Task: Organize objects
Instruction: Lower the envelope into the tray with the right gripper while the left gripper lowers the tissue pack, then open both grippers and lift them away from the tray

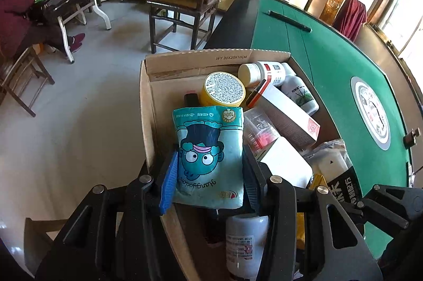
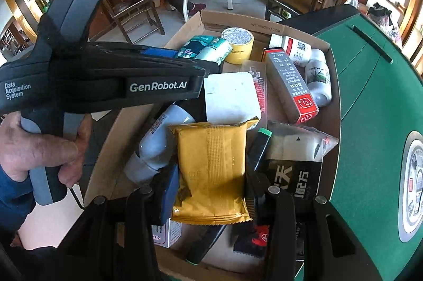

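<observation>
Lighting: bright daylight from windows (image 1: pixel 404 6) beyond and right of the jaws, overexposed there. Floor (image 1: pixel 79 101) left of the jaws shows pale glare. Soft shadows beneath the jaws. Strong fisheye curvature, dark vignetted corners; centre sharp, edges slightly soft.

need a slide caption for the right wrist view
Right tool grips a gold foil packet over a cluttered cardboard box; the left tool holds a teal tissue pack beside it.
</observation>
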A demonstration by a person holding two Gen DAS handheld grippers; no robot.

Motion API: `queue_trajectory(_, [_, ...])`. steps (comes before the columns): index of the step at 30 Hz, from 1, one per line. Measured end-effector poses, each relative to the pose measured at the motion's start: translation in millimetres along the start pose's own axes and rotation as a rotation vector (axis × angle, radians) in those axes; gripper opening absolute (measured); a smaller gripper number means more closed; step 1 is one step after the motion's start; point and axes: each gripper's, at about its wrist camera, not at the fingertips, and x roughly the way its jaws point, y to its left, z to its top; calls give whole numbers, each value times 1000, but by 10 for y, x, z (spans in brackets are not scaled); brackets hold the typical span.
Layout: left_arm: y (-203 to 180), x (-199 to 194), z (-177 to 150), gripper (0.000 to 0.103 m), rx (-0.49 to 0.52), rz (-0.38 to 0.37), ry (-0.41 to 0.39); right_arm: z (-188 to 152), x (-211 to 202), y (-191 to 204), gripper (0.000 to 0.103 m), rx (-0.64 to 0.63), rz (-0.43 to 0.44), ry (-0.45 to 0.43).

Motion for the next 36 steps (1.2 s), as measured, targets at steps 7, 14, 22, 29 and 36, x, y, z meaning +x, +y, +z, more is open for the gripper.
queue_trajectory(7, [-26,-8,-40,45,15,22,-15,-33,-13,16,44,-3,-4,7])
queue_trajectory(14, [-83,-10,-96,46,30,50,-21,-115,-56,59,44,-15,-17,11])
queue_trajectory(22, [-130,-43,-113,48,21,72,-32,-180,-152,8,48,0,-21,11])
queue_trajectory(29, [-222,-180,-137,48,25,110,-79,-278,-310,-65,50,29,-54,-18])
queue_trajectory(36, [-416,-551,-208,57,29,200,-172,-380,-489,-216,64,77,-79,-52])
